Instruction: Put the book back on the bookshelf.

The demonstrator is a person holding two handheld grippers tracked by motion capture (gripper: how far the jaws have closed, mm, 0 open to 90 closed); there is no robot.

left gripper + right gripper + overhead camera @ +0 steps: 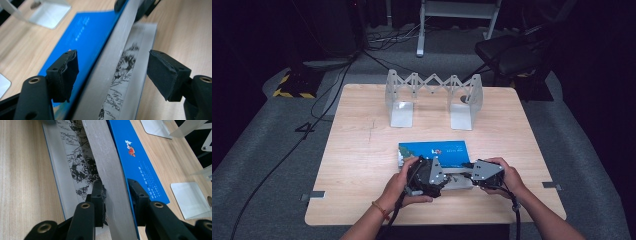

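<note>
Clamping the raised book cover (110, 170), the right gripper (116, 195) lies level; left gripper (112, 72) fingers straddle it, released.

Left claw (112, 75) spread wide, level; right claw (116, 202) clamped tight, hands (399, 182) side by side.

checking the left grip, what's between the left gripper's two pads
The raised edge of the blue book, with neither pad touching it, in the left gripper view.
</note>
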